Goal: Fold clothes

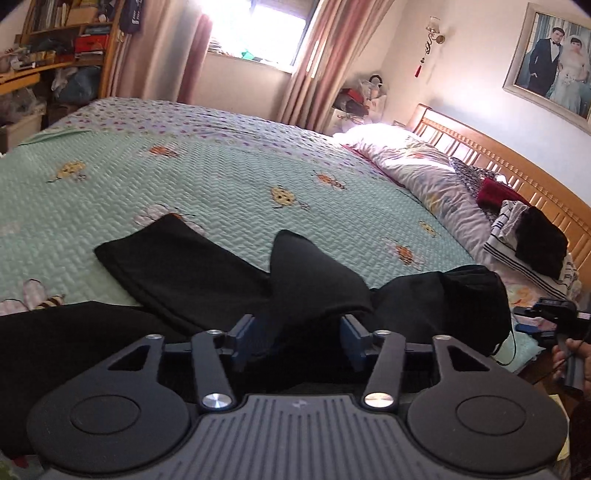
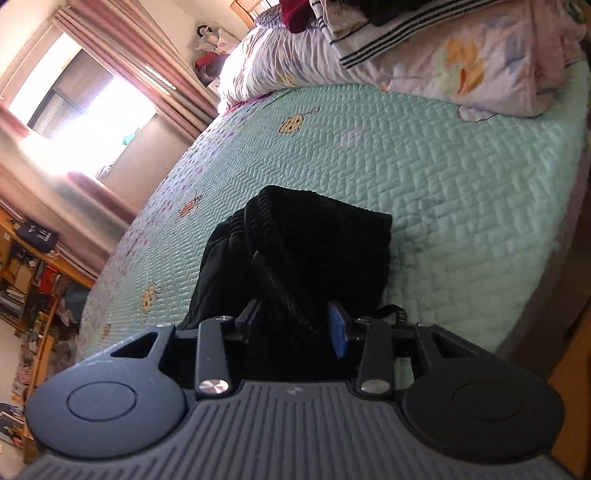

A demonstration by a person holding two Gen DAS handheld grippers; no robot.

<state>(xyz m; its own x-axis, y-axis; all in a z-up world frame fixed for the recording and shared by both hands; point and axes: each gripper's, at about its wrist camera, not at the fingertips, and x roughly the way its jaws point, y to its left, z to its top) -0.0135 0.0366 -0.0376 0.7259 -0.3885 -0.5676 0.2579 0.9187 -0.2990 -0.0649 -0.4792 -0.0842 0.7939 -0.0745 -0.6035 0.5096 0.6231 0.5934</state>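
Open quilt (image 1: 229,173) ahead, piled bedding (image 1: 424,173) rightward

Ahead of the fingers, a mint quilted bedspread (image 1: 229,177) reaches a sunlit window (image 1: 273,22) with pink curtains (image 1: 314,66).

No readable text, perhaps from blur.

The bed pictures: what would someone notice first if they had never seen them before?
Probably the black trousers sprawled across the mint-green quilt with its little bee patterns. Both claws have black cloth between their fingers: the left claw at a raised fold, the right claw at the ribbed waistband. Behind, a bright window glows between pink curtains, and clothes are heaped by the wooden headboard.
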